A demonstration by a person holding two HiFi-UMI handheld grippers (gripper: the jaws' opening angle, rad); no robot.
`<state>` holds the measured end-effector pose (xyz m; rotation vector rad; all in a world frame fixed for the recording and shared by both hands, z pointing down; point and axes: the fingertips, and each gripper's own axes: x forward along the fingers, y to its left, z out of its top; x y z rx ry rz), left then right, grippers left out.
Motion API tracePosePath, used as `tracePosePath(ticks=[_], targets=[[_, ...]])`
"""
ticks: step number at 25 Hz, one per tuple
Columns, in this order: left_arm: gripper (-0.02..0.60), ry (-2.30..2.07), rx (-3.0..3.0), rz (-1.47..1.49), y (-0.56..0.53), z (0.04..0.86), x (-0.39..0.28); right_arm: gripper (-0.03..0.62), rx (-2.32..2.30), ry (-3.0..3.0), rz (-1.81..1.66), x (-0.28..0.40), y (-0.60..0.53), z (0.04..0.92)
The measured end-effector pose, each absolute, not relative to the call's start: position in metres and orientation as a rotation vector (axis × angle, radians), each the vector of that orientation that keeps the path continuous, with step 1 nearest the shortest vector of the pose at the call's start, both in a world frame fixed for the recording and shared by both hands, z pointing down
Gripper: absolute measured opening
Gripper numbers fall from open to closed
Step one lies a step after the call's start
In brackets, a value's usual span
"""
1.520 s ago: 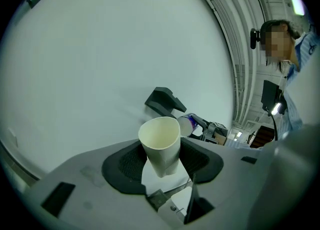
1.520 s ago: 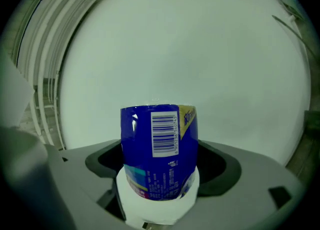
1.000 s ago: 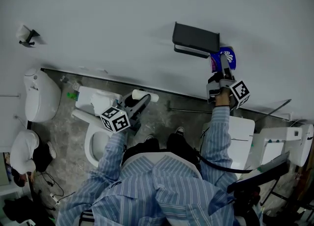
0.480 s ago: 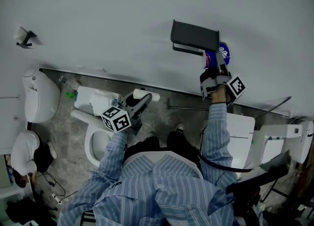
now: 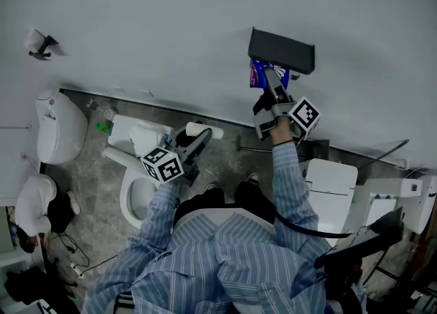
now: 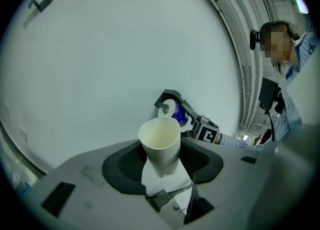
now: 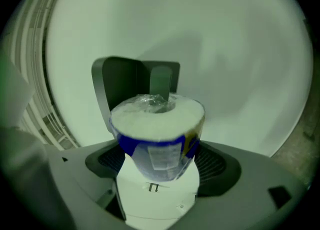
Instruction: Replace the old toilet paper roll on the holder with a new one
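Note:
The black paper holder is fixed to the white wall, and its bar is hidden from above. My right gripper is shut on the new roll, still in its blue and clear wrap, just below the holder's left end. In the right gripper view the wrapped roll sits between the jaws with the holder close behind it. My left gripper hangs lower at the left, shut on the empty cardboard tube. The tube stands upright between its jaws.
A toilet with its white tank stands on the grey floor below my left gripper. Another white fixture is at the far left and a white box at the right. A small hook sticks out of the wall.
My right gripper has carried the wrapped roll leftward, from the holder's right end to below its left end. The left gripper with the tube has stayed put.

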<state>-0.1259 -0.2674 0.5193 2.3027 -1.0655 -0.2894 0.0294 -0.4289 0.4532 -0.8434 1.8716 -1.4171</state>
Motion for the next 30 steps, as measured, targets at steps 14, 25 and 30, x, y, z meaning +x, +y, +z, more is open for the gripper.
tracePosePath(ticks=[14, 25, 30], targets=[[0.201, -1.055, 2.303, -0.34, -0.26, 0.512, -0.145, 0.433, -0.901, 2.109, -1.36, 0.021, -0.375, 0.454], [0.201, -0.886, 2.365, -0.368, -0.247, 0.493, -0.125, 0.433, -1.097, 2.338, -1.255, 0.007, -0.286, 0.445], [0.201, -0.816, 2.397, -0.326, -0.225, 0.494, -0.124, 0.431, -1.238, 2.484, -1.183, -0.007, -0.237, 0.468]])
